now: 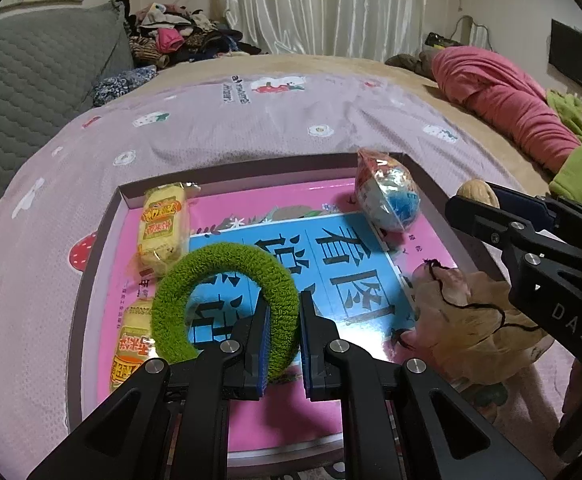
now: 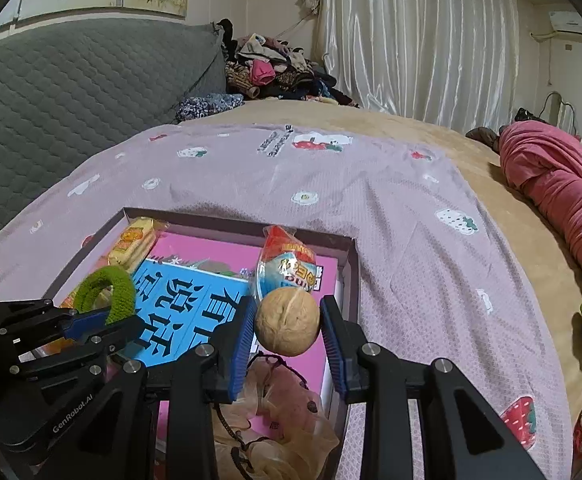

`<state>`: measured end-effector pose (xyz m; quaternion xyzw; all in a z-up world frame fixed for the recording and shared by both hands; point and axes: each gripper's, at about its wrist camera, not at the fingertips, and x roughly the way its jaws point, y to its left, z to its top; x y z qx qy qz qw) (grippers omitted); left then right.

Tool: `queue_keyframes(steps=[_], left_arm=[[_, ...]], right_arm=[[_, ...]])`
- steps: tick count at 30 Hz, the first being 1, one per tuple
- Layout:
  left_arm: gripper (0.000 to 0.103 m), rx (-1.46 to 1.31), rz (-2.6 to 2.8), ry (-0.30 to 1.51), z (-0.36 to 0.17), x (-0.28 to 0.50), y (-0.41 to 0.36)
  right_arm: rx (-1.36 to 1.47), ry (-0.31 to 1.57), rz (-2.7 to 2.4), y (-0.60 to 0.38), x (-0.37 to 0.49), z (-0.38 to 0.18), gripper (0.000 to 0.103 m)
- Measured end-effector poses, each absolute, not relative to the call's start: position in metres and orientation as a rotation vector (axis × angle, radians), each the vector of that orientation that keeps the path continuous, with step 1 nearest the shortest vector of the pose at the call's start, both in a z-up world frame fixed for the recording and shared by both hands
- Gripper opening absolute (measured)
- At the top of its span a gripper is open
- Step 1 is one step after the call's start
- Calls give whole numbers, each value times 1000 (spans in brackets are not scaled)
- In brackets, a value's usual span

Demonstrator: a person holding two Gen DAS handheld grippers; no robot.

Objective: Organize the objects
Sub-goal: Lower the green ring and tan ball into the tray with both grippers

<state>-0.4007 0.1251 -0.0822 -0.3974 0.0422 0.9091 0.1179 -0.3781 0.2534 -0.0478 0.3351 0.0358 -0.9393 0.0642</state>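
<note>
- The left claw (image 1: pixel 284 320) squeezes the fuzzy green ring (image 1: pixel 223 300), which hangs above the pink box (image 1: pixel 103 232).
- The right claw (image 2: pixel 287 320) pinches a round walnut (image 2: pixel 287 322).
- Just past the walnut stands a wrapped snack (image 2: pixel 287 268).

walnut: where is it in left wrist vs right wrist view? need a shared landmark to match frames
Left wrist view: the walnut sits at the right edge, mostly hidden behind the right gripper, just outside the tray's far right corner.
Right wrist view: the walnut is low centre, clamped between the right gripper's blue pads.
Shared landmark: the red-and-blue snack packet, directly behind the walnut in the right wrist view and left of it in the left wrist view.
</note>
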Motion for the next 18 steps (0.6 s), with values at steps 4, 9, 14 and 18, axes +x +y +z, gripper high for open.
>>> queue_keyframes(steps=[4,9,14,18], left_arm=[[12,-1170,2662,146,-85,-401,128],[12,-1186,2664,163,-89,-402,130],[12,-1202,2657,166,-94,-403,130],[13,-1212,2650,172,-97,-404,131]], right_arm=[[1025,109,-2830,253,-380,-51,34],[1054,113,-2815,253,-384,-58,34],[1079,113,-2808,255,-386,-64,34],[1101,121,-2799,255,-387,-68,34]])
